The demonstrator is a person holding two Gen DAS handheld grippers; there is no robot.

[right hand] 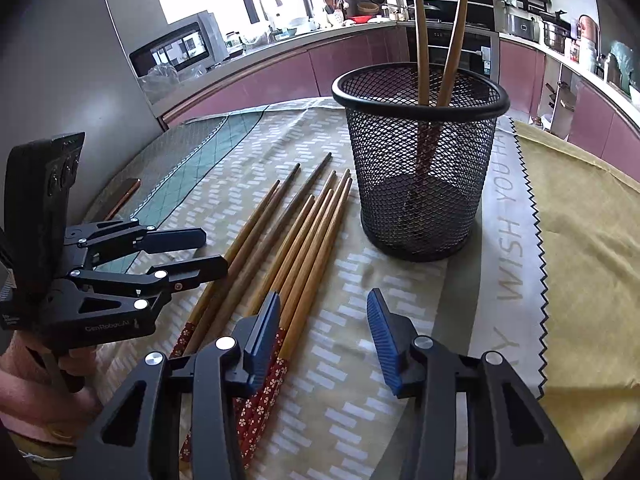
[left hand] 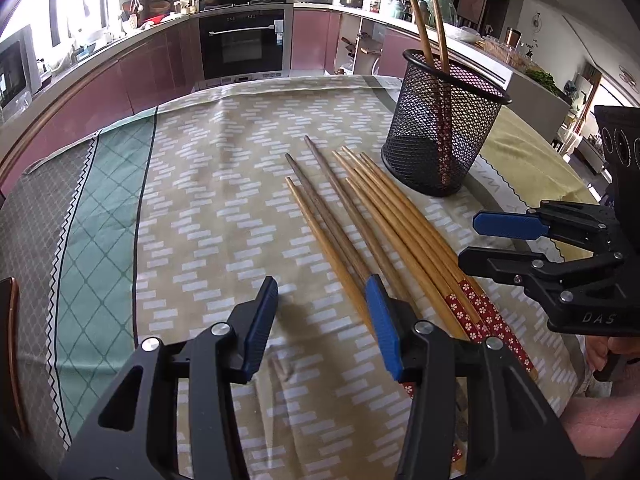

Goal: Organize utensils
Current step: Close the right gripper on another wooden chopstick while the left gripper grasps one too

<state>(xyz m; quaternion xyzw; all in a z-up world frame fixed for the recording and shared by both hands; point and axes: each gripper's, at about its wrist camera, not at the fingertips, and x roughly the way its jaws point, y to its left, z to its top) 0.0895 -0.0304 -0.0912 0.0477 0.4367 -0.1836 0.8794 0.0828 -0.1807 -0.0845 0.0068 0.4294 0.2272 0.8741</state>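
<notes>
Loose chopsticks [left hand: 376,224] lie fanned mid-frame on the tablecloth [left hand: 200,200], just beside the mesh holder [left hand: 444,128] holding two chopsticks [left hand: 430,16]. Left gripper [left hand: 322,320] and right gripper [right hand: 324,332] hover spread, empty; bare cloth lower left.

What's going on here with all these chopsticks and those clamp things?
A person holds a two-finger gripper in each hand and is tidying chopsticks. Two chopsticks already stand in the black mesh holder; a bundle of loose chopsticks lies on the tablecloth. The left gripper and right gripper hover over them, jaws open, holding nothing.
</notes>
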